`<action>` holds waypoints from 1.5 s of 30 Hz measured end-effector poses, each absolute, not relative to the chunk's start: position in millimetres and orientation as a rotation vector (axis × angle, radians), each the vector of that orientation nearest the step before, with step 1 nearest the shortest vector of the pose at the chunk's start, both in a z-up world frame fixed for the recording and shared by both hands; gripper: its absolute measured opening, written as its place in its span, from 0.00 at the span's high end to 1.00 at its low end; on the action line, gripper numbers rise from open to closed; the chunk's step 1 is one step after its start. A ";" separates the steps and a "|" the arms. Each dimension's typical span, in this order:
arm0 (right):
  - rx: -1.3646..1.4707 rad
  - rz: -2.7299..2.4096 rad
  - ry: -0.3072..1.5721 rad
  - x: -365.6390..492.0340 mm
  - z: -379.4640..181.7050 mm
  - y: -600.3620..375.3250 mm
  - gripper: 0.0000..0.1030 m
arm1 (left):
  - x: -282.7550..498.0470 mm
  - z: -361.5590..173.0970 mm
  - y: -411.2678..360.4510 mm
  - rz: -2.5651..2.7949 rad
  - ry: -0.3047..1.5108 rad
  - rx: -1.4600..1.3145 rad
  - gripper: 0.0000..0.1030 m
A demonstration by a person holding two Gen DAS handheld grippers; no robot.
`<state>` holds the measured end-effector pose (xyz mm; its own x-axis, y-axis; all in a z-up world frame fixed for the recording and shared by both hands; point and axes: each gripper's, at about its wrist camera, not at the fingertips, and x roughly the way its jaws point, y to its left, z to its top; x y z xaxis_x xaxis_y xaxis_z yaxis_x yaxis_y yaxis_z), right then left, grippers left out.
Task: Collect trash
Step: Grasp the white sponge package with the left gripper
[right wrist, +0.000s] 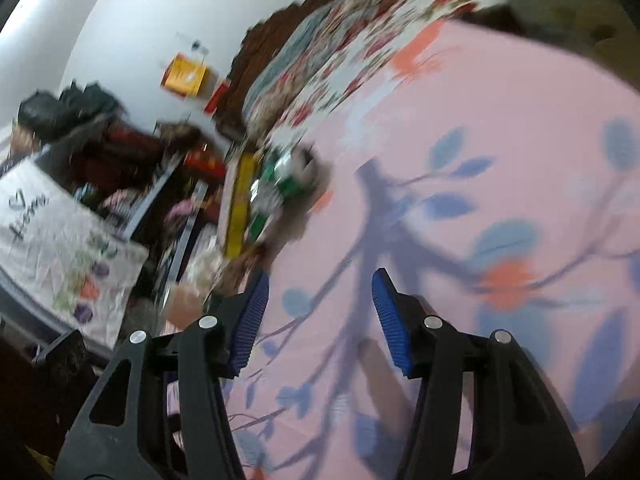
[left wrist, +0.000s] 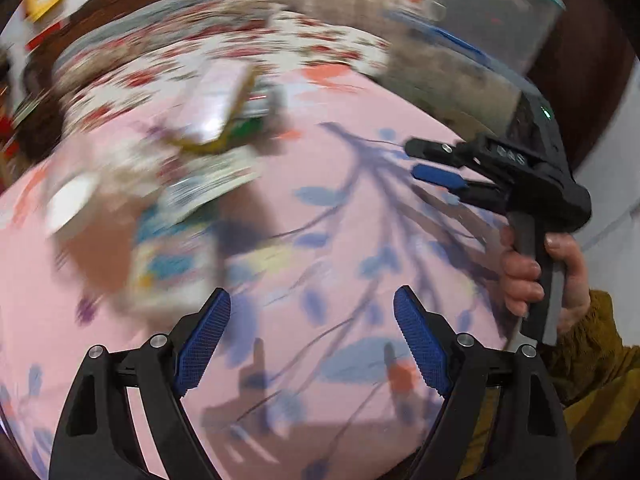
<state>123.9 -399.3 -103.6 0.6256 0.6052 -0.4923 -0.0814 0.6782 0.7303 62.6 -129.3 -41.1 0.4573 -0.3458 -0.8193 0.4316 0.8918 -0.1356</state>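
A blurred pile of trash, wrappers and cardboard pieces (left wrist: 188, 168), lies on the pink leaf-patterned bedsheet (left wrist: 320, 240) at the left of the left wrist view. It also shows in the right wrist view (right wrist: 276, 188) at the sheet's far left edge. My left gripper (left wrist: 312, 340) is open and empty above the sheet, right of the pile. My right gripper (right wrist: 320, 312) is open and empty over the sheet; it shows in the left wrist view (left wrist: 424, 160), hand-held at the right.
A floral pillow or quilt (left wrist: 224, 52) lies beyond the pile. A dark wooden headboard (right wrist: 276, 40) stands behind it. A cluttered shelf with a white printed bag (right wrist: 60, 248) sits left of the bed. A clear blue-rimmed bin (left wrist: 500, 20) is at upper right.
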 end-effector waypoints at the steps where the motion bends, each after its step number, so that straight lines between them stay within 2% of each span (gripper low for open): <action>1: 0.714 0.453 0.816 127.1 -101.6 -388.1 0.46 | 63.8 -41.5 -114.2 -0.452 0.987 0.063 0.23; 7: 0.652 0.518 0.849 152.2 -84.5 -334.2 0.46 | 64.8 -34.0 -75.5 -0.393 0.942 -0.022 0.23; 15: 0.697 0.580 0.933 179.7 -90.7 -278.3 0.45 | 58.2 -37.7 -48.1 -0.377 0.926 -0.068 0.23; 17: 0.744 0.610 0.979 190.7 -101.9 -266.2 0.59 | 56.9 -39.3 -41.8 -0.372 0.924 -0.085 0.23; 18: 0.772 0.634 1.003 195.2 -107.7 -262.9 0.75 | 55.5 -39.8 -39.3 -0.370 0.921 -0.091 0.23; 19: 0.804 0.660 1.020 197.8 -113.0 -259.2 0.82 | 54.4 -39.7 -37.1 -0.368 0.918 -0.096 0.23; 28: 0.767 0.630 0.950 140.2 -106.9 -303.9 0.88 | 55.7 -45.5 -41.2 -0.382 0.918 -0.081 0.22; 36: 0.681 0.492 0.906 74.0 -104.7 -369.8 0.88 | 79.2 -60.1 -86.0 -0.404 0.957 -0.010 0.21; 44: 0.692 0.411 0.855 58.6 -109.4 -391.8 0.85 | 99.1 -77.3 -119.0 -0.275 0.955 0.144 0.20; 45: 0.696 0.414 0.849 59.1 -108.6 -392.8 0.85 | 99.1 -79.1 -121.4 -0.261 0.951 0.164 0.22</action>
<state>59.1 -392.8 -108.6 0.6030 0.5881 -0.5390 -0.0620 0.7082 0.7033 99.1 -121.4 -79.1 0.5532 -0.1482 -0.8198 0.2917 0.9562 0.0239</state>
